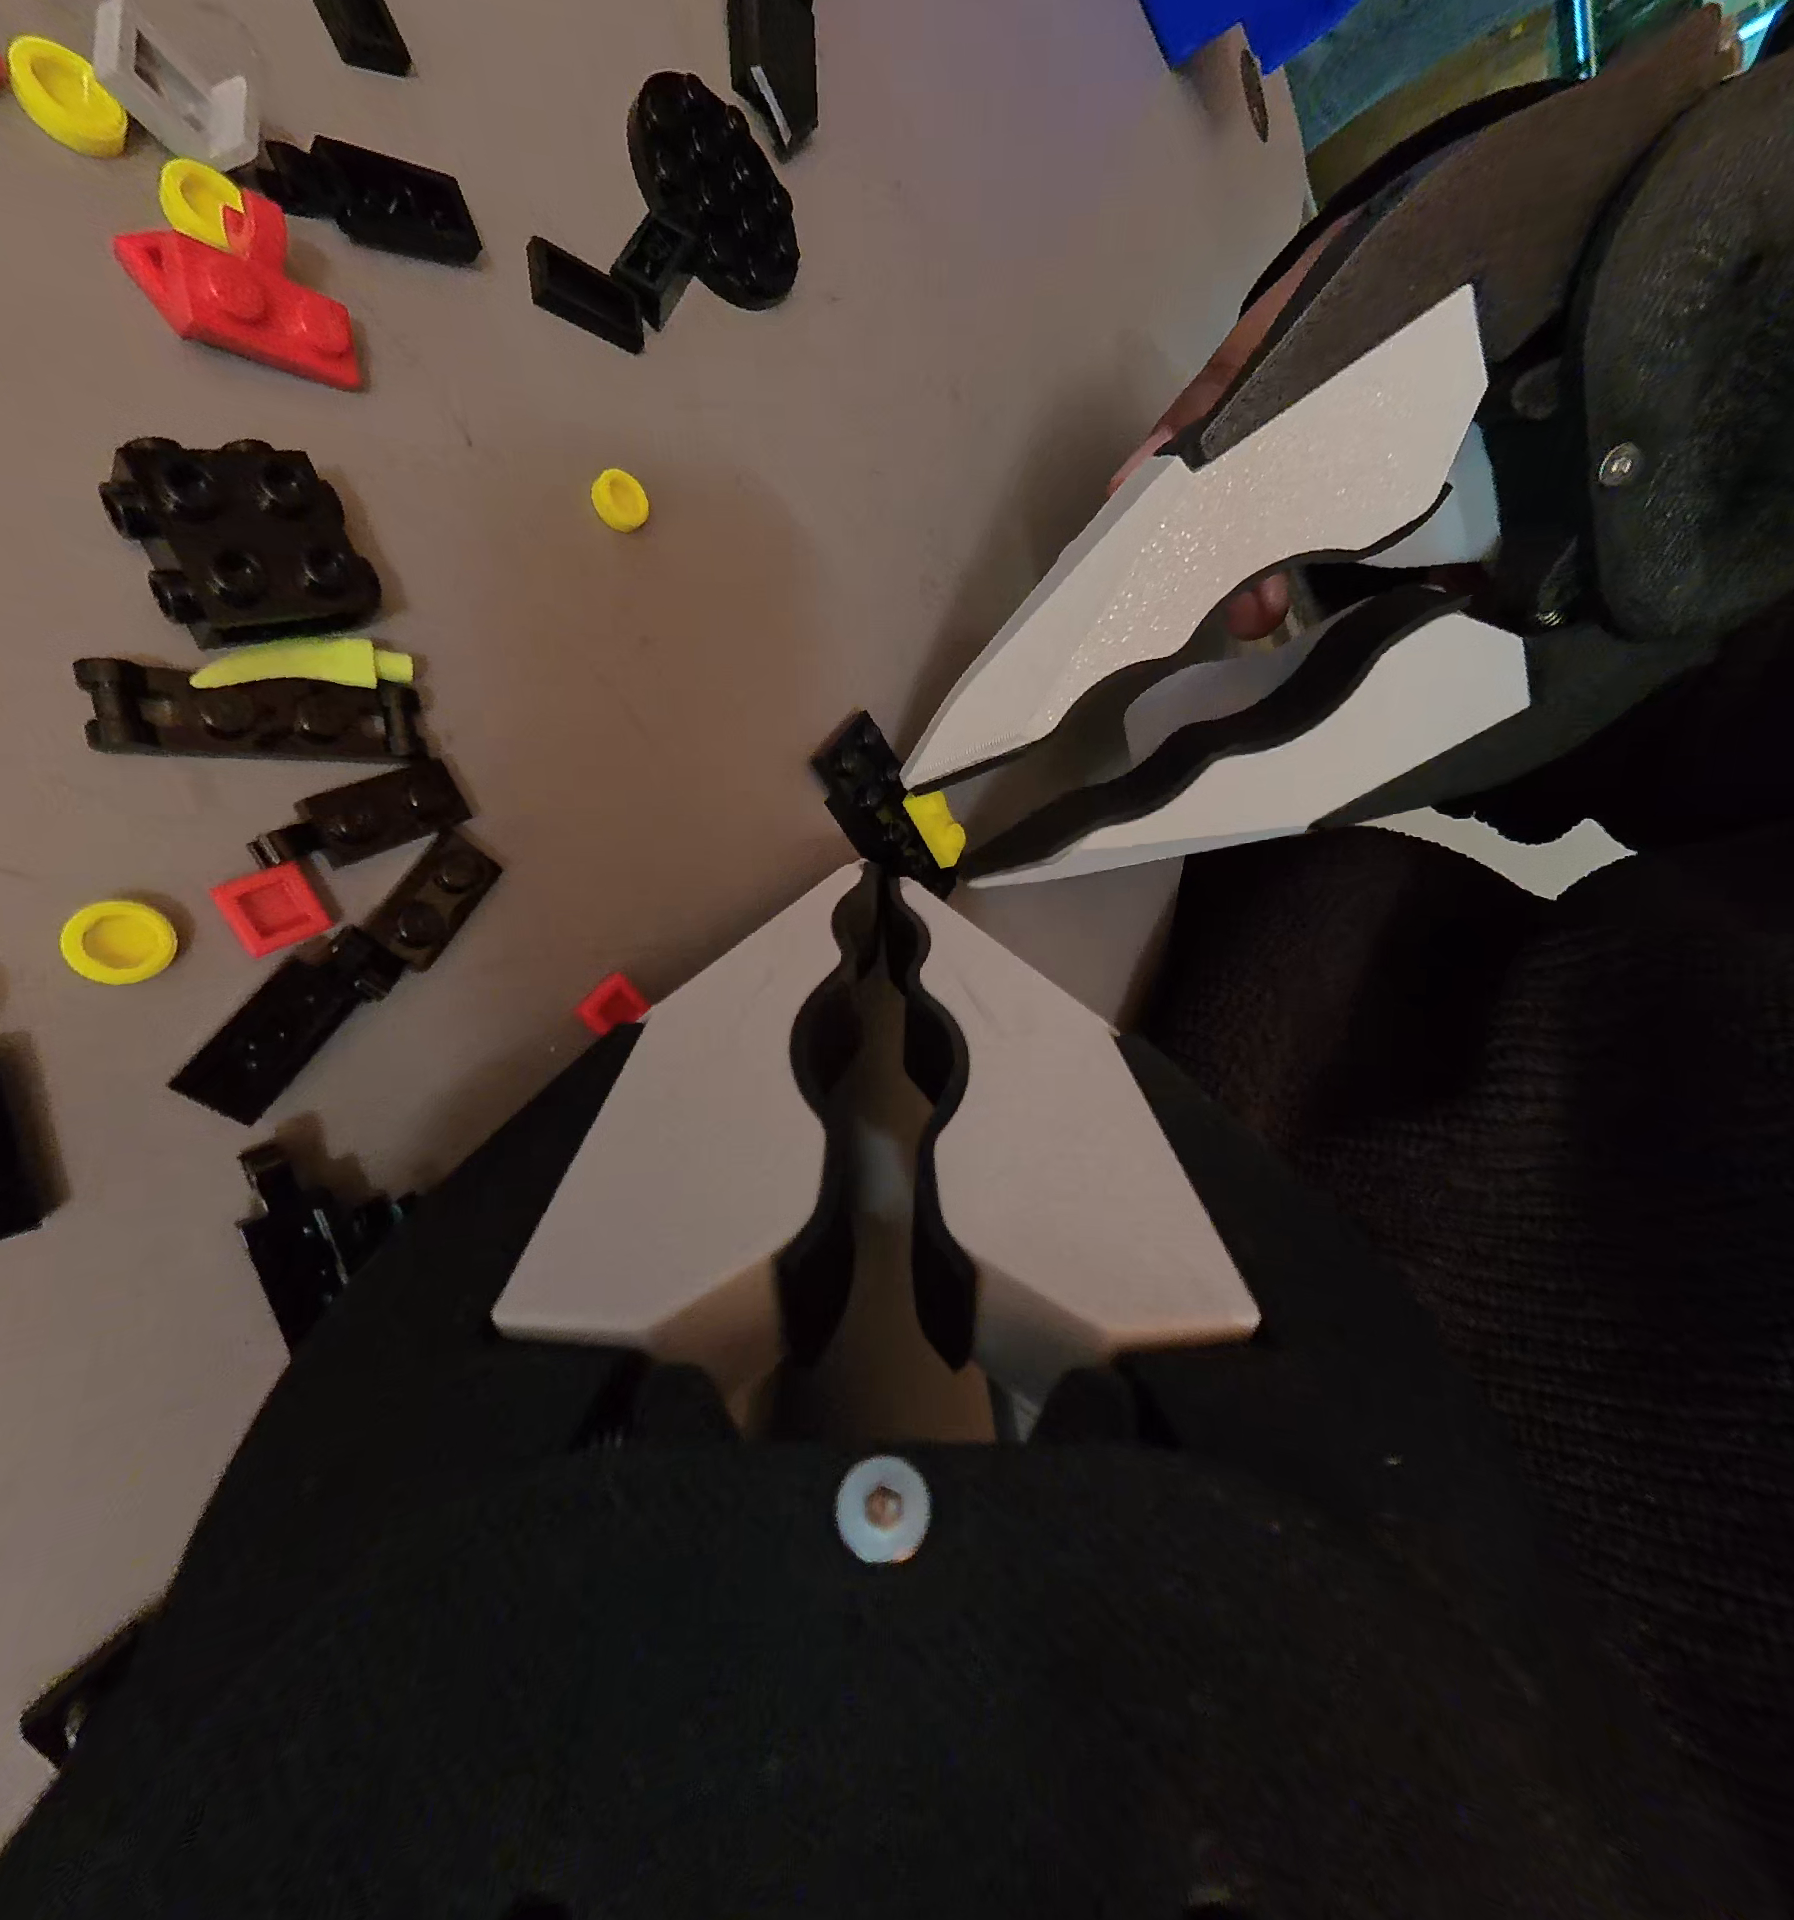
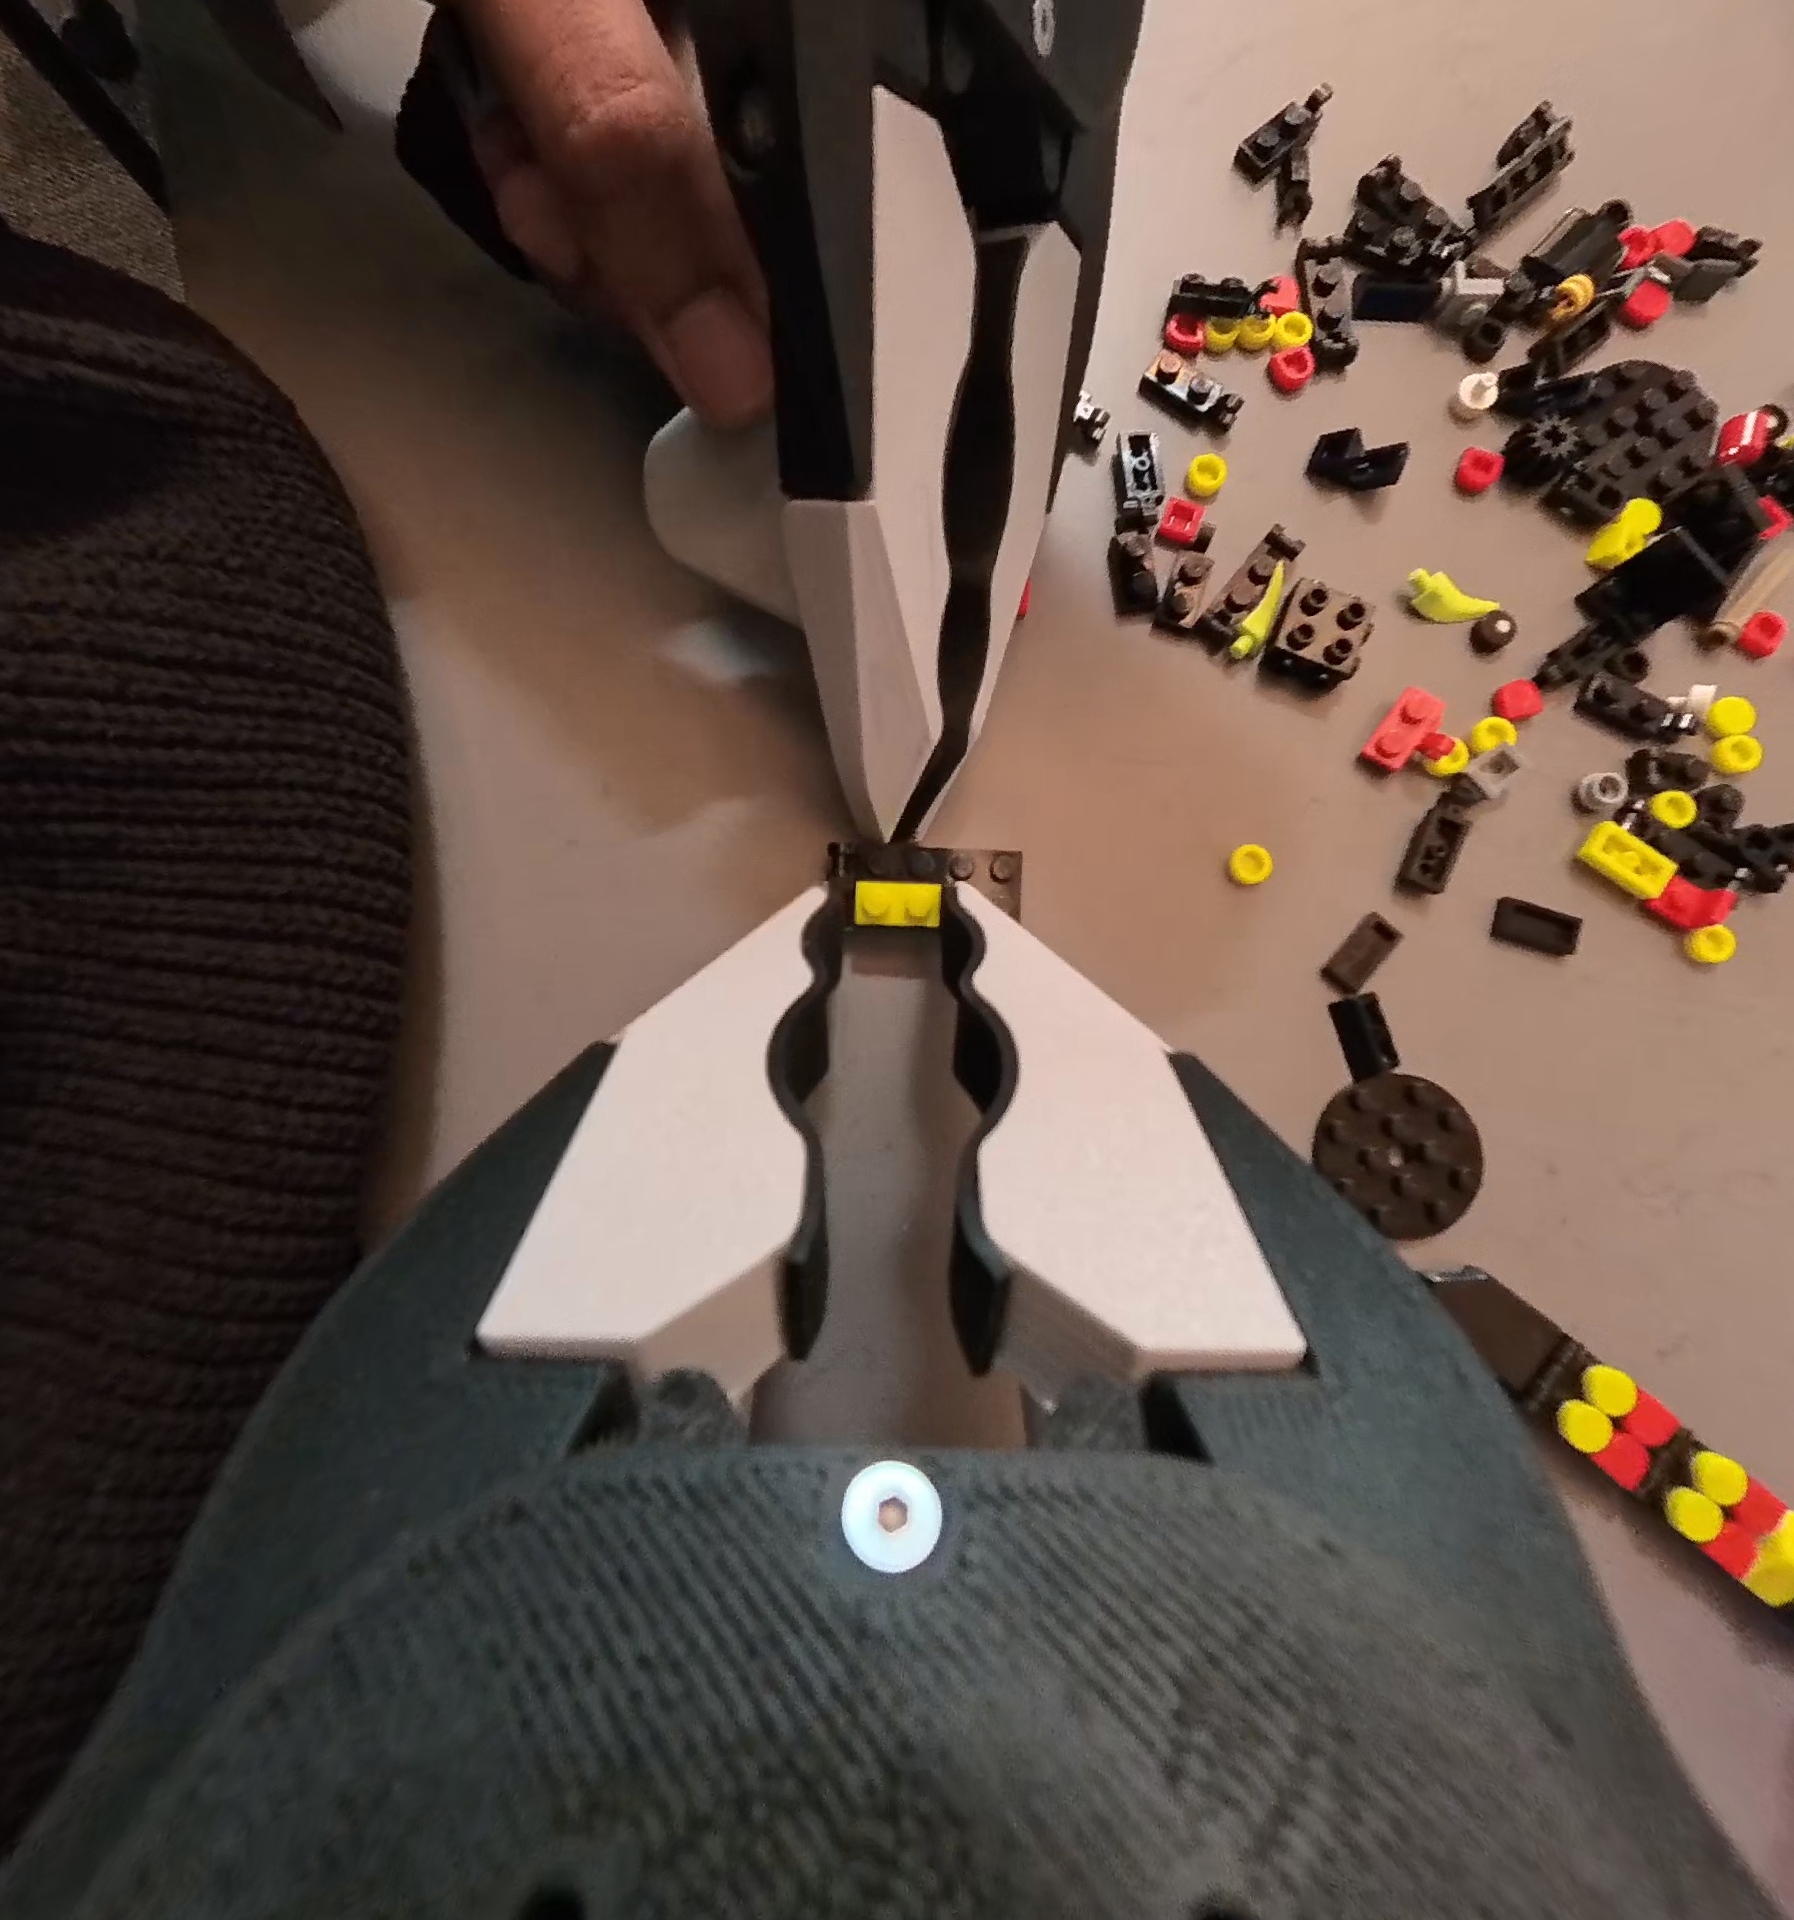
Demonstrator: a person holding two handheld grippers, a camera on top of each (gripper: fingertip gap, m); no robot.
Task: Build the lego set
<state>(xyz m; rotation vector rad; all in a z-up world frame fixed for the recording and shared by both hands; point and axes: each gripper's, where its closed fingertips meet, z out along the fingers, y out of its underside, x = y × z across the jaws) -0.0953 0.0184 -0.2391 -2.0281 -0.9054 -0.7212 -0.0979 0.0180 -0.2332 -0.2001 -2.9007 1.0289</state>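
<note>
A small black plate (image 1: 857, 774) is held just above the tan table. My left gripper (image 1: 875, 878) is shut on one end of it. In the right wrist view that gripper (image 2: 898, 831) comes down from the top onto the black plate (image 2: 976, 868). My right gripper (image 2: 898, 906) is shut on a yellow two-stud brick (image 2: 898, 902), which sits against the studded face of the black plate. In the left wrist view the right gripper (image 1: 937, 826) enters from the right with the yellow brick (image 1: 932, 826) between its tips.
Loose black, red and yellow pieces lie scattered on the table (image 2: 1132, 987): a black round plate (image 2: 1397, 1153), a red wedge plate (image 1: 249, 301), a black 2x2 brick (image 1: 238, 540). A built strip with yellow and red studs (image 2: 1662, 1475) lies near right. A dark knit sleeve (image 2: 145, 831) fills the left. My left and right fingertips are right by each other.
</note>
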